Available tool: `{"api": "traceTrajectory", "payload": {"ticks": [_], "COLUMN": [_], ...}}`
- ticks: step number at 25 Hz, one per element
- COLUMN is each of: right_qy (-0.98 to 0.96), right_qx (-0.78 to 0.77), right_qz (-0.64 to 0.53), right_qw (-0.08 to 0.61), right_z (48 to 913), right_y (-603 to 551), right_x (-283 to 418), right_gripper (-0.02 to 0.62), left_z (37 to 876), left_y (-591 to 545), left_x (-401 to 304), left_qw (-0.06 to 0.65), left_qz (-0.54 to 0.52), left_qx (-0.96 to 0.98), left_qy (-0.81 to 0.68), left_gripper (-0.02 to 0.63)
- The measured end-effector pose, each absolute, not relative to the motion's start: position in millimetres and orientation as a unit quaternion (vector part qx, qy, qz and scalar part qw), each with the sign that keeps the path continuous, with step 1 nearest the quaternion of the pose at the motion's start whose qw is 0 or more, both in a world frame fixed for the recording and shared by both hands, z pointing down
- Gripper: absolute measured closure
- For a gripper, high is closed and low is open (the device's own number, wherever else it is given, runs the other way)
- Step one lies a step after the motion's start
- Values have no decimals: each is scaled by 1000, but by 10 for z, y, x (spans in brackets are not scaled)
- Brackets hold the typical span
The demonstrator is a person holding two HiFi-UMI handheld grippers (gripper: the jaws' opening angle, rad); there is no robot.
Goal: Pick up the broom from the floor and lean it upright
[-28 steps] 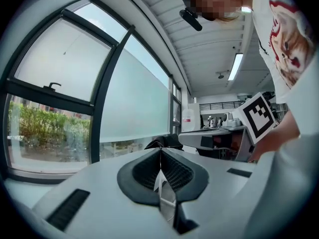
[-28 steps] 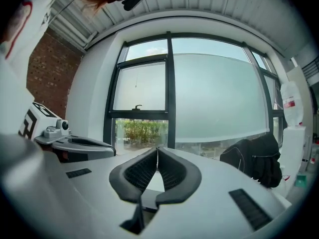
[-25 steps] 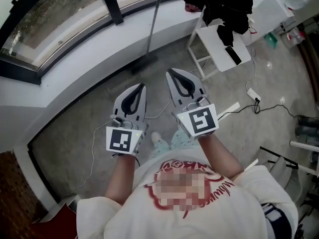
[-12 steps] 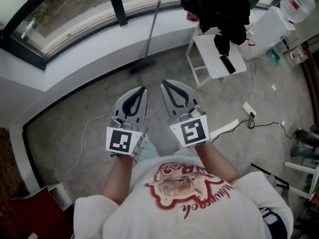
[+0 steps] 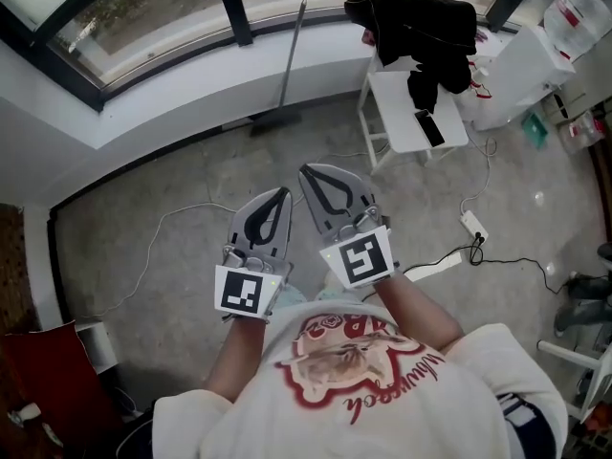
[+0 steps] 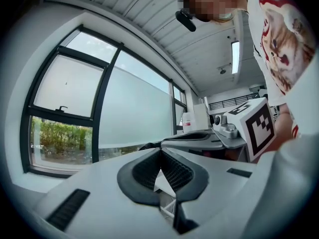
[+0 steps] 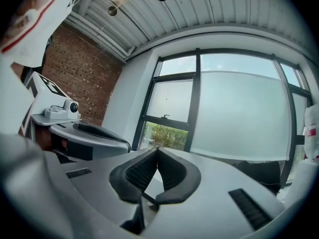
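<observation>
The broom [image 5: 287,65] stands upright against the white ledge under the window, its grey handle tilted to the sill and its dark head on the floor. My left gripper [image 5: 283,191] and right gripper [image 5: 304,170] are held side by side in front of the person's chest, well back from the broom. Both point level toward the window. In the left gripper view the left gripper [image 6: 160,151] has its pads touching with nothing between them. The right gripper [image 7: 157,149] in its own view is shut and empty too.
A white folding table [image 5: 413,111] stands right of the broom with a phone on it and a black garment [image 5: 421,22] draped over its far end. Cables and a power strip [image 5: 472,224] lie on the floor at the right. A red-brown object [image 5: 48,371] sits at the lower left.
Both grippers have moved back from the window together with the person, so the broom and table now lie farther up the head view. The broom has stayed leaning on the ledge.
</observation>
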State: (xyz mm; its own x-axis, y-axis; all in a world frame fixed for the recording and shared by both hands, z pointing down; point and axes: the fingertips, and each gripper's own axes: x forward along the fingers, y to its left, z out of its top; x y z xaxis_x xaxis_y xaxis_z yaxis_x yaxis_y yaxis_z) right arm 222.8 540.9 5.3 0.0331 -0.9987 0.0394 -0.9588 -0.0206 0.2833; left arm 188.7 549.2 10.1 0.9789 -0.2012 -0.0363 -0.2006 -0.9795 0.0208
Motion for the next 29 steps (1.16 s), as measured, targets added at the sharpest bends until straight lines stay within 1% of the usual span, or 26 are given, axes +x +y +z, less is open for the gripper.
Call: {"api": "traceTrajectory", "payload": {"ticks": [3,8,14,21,26,29], "right_qy": [-684,-680,-679,-680,-682,-685], "right_qx": [719,727,727,725,722,719], "right_qz": [-83,-68,-66,-67,-72,-75], "right_qw": [90,72,81,89,92,91], "right_z": [-38,-127,-131,-138,-153,-158], "right_y": [5472,5555,5548,5554,5533,5531], "right_x": [2203,2193,2062,1987,1948,1927], "right_gripper": [571,572,571,571,571,571], "left_z": [63,-23,-11,-16,-103,-118], "left_y": [5541,5534,5508,5491,5447,5437], "left_x": [1824,1728,1684,1654,1645,1645], "left_qw": [5,2,-12,-15,-2,-13], "left_qz": [-15,-10,-4,-6,-21,-20], "left_qx": [995,995,997,997,997,997], "left_qy": [-97,-97,-75,-74,-79,-78], "left_gripper": [584,584,584,584,584,584]}}
